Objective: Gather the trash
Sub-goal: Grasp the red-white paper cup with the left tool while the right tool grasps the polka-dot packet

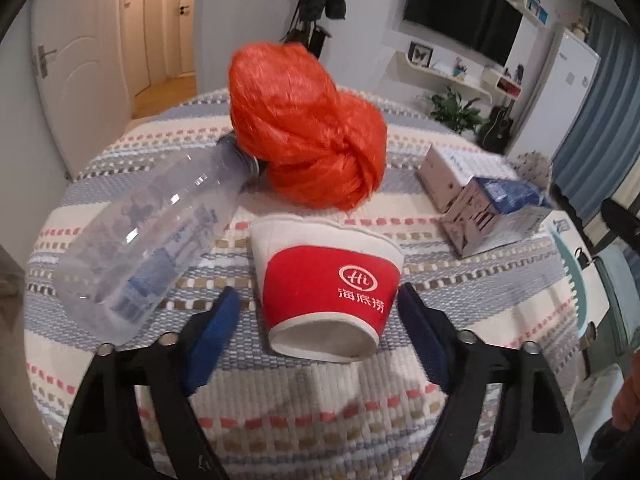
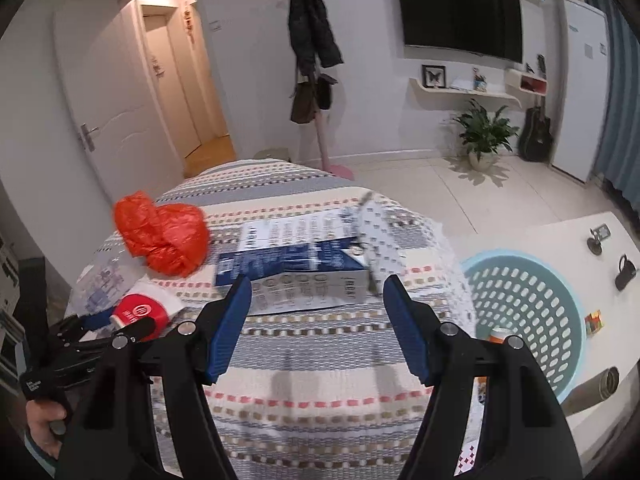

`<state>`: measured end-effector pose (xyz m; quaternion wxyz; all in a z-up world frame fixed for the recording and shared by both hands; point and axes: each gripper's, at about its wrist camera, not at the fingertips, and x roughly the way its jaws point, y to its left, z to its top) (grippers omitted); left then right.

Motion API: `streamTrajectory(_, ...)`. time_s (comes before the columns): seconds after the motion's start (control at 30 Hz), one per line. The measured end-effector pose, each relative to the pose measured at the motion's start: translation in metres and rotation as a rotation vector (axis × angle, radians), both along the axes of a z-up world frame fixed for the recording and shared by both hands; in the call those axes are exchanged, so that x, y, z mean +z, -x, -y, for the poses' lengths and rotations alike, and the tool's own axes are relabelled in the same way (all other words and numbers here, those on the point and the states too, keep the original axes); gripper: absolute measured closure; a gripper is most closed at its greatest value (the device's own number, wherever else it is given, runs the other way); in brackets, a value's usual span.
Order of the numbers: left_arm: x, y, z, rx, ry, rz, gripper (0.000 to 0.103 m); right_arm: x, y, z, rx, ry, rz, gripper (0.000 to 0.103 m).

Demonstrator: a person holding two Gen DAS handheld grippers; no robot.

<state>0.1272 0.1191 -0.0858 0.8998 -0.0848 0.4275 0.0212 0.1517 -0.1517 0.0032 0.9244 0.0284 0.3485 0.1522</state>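
While the left hand-held gripper [image 1: 316, 300] hangs over the striped worktop [image 1: 320, 420], its blue pads stand released either side of a red-and-white paper cup [image 1: 326, 284] lying on its side, apart from both. Beyond the cup sit a crumpled orange plastic bag [image 1: 304, 132], touching the neck of a tipped clear plastic bottle [image 1: 148, 240], and a flattened blue milk carton [image 1: 480, 200] to the right. The right hand-held gripper [image 2: 316, 288] is released too, empty, near that carton [image 2: 296, 276]. A pale blue perforated basket [image 2: 524, 304] stands beside the worktop
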Motion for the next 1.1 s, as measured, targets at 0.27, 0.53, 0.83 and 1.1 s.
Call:
streamTrajectory(0.27, -0.004, 0.003, 0.000, 0.024, -0.031, 0.029, 0.042, -0.008, -0.015, 0.013, -0.014, -0.014, -0.031, 0.038)
streamTrajectory(0.53, 0.005, 0.032, -0.020, 0.070, 0.001, 0.126, 0.042, -0.014, -0.036, 0.011, -0.039, -0.017, -0.040, 0.038)
streamTrajectory(0.83, 0.007, 0.044, -0.032, 0.081, 0.036, 0.178, 0.042, -0.023, -0.079, 0.016, -0.078, -0.005, -0.064, 0.038)
streamTrajectory(1.1, 0.007, 0.039, -0.026, 0.071, 0.017, 0.170, 0.042, -0.044, -0.117, 0.014, -0.060, -0.017, -0.132, 0.046)
